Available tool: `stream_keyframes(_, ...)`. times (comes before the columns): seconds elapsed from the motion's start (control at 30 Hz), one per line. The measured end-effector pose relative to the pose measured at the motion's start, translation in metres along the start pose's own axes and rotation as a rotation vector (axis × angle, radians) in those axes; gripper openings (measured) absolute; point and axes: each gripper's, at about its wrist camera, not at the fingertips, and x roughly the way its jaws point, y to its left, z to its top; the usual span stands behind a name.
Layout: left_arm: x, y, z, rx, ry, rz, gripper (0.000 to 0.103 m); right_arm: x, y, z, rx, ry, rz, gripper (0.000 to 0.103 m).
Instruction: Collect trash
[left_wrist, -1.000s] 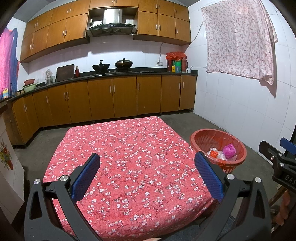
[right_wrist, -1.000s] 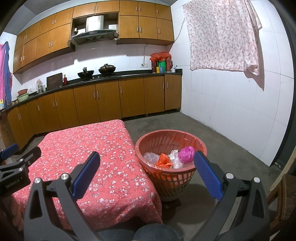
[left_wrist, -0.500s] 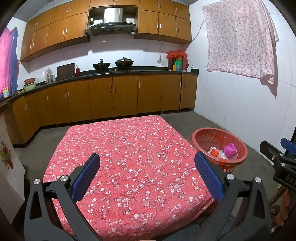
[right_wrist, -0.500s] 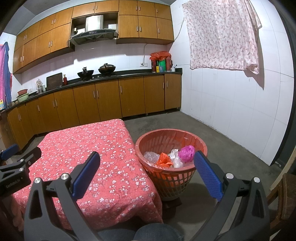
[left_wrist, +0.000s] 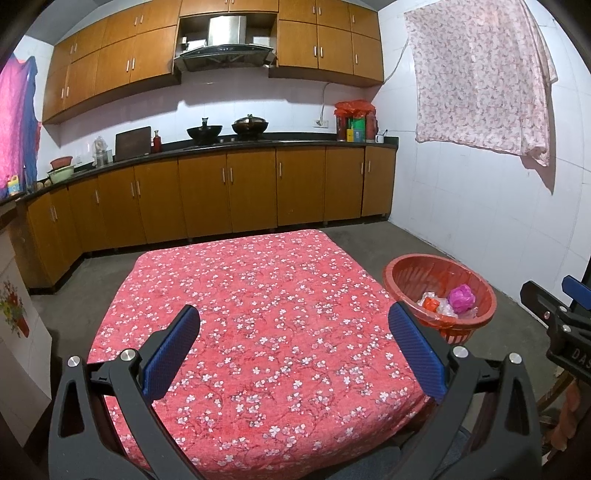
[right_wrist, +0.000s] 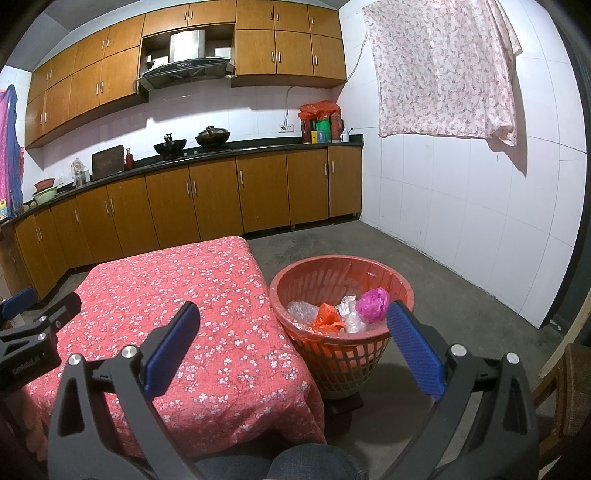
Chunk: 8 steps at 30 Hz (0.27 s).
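As far as I can see from where I stand, the job looks finished or close to it: the table, under its red flowered cloth, carries nothing at all, and the trash sits inside the basket on the floor just beside the table's right edge. In there I make out a crumpled pink wad, an orange scrap and some clear plastic film. No loose piece shows on the cloth or on the bare concrete floor around it, though anything under the table or behind the person would be hidden from me.

Both tools are empty. Over the near part of the table hangs the left gripper, its blue pads spread wide with only cloth showing between them. Further right, at the table's near corner, the right gripper is spread just as wide, one pad over the cloth and the other lined up with the basket's near rim. It sits back from the basket, with the trash ahead of it and a little to the right, not touching. From the left gripper the basket lies well off to the right, past the table corner.

My guess is that nothing is left to pick up, unless more is out of view.
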Motion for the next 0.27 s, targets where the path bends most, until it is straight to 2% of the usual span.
stream_keyframes(0.27,0.0010,0.0027,0.0008,-0.009,0.008,-0.006,0.101,-0.0001,-0.0009,0.0005,0.001,0.000,0.001,0.099)
